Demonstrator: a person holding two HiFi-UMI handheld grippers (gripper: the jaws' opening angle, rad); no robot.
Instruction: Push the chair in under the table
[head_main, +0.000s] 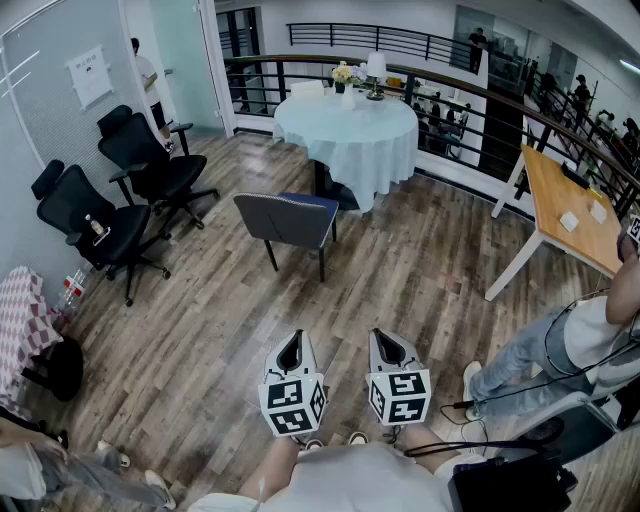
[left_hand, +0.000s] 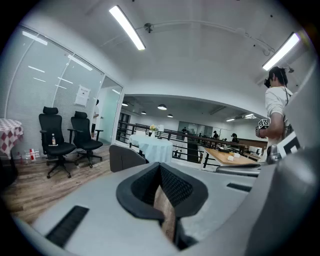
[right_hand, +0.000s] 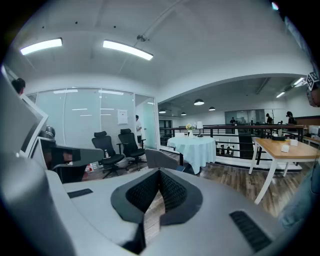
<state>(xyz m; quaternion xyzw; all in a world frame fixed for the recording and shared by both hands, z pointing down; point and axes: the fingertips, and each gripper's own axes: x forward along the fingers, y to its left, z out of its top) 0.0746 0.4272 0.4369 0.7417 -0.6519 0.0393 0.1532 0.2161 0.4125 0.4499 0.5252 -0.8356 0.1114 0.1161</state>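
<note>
The chair (head_main: 290, 220) stands on the plank floor (head_main: 400, 270) just in front of the round surface (head_main: 350, 150). Its grey backrest faces the operator and its blue seat faces the pale cloth. The seat is not yet under the cloth hem, so the task is judged not begun. The left tongs (head_main: 290, 350) and the right tongs (head_main: 392, 348) are held side by side at the bottom of the head view, well apart from the chair. Both sets are closed, pad against pad, with nothing between them. This suits the task: a push needs no clamp, and closed tips give a firm, blunt contact face. Both point slightly downward and forward, roughly toward the backrest. That aim is consistent with an approach to its upper edge, one tip toward each side, so that the chair travels straight and does not swivel. The flowers (head_main: 342, 73) and the lamp (head_main: 376, 68) stand at the far side of the round surface, away from the chair's entry side. A gentle push is nevertheless advisable, because a knock to the base could shake them. The two office chairs (head_main: 150, 170) at the left and the wooden surface (head_main: 575, 215) at the right lie clear of the route.
</note>
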